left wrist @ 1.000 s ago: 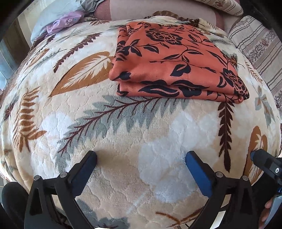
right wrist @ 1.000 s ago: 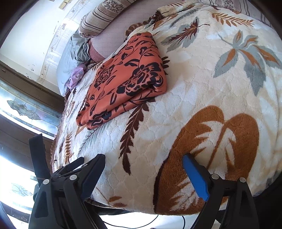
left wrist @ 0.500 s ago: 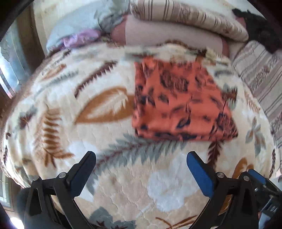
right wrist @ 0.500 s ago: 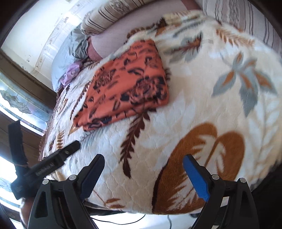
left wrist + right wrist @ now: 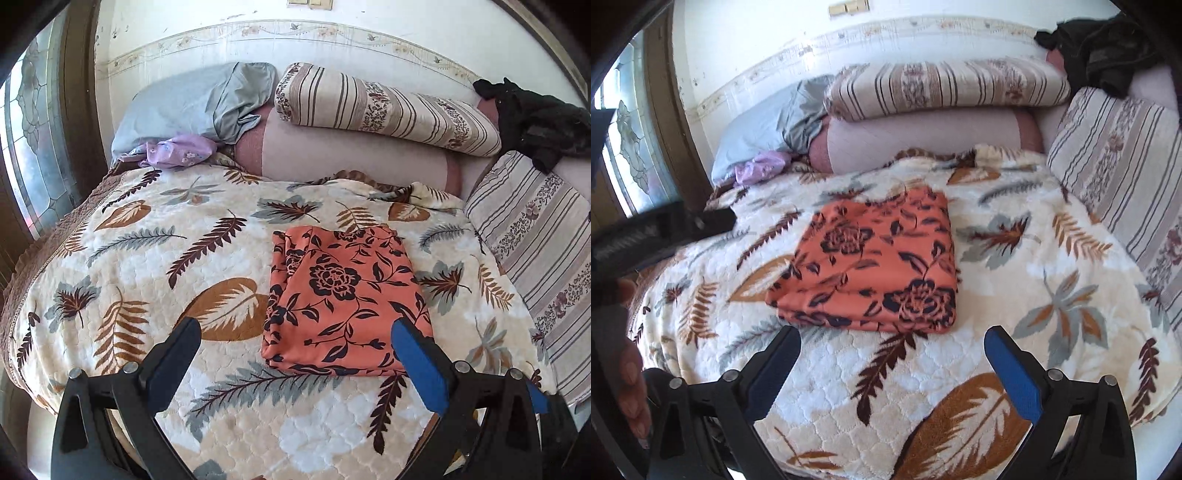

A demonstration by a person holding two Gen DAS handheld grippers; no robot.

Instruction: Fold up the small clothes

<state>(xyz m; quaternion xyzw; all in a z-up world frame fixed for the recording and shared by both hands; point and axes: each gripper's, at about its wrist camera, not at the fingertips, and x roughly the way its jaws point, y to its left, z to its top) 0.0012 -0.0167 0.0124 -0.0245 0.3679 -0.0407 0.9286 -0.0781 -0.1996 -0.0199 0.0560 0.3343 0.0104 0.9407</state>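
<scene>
An orange cloth with a black flower print (image 5: 340, 295) lies folded into a flat rectangle on the leaf-patterned blanket (image 5: 155, 266). It also shows in the right wrist view (image 5: 879, 266). My left gripper (image 5: 295, 354) is open and empty, held back above the blanket's near part, its right finger in front of the cloth's near right corner. My right gripper (image 5: 892, 363) is open and empty, just short of the cloth's near edge. The left gripper's body (image 5: 661, 229) shows at the left of the right wrist view.
Striped pillows (image 5: 388, 107) and a pink bolster (image 5: 351, 155) line the wall behind the blanket. A grey-blue pillow (image 5: 192, 103) and a purple cloth (image 5: 177, 153) lie at the back left. A black garment (image 5: 535, 122) sits at the back right. A window (image 5: 33, 147) is at the left.
Both grippers have pulled back and up from the bed, so the folded cloth looks smaller and the wall and pillows have come into view. Both stay open and empty.
</scene>
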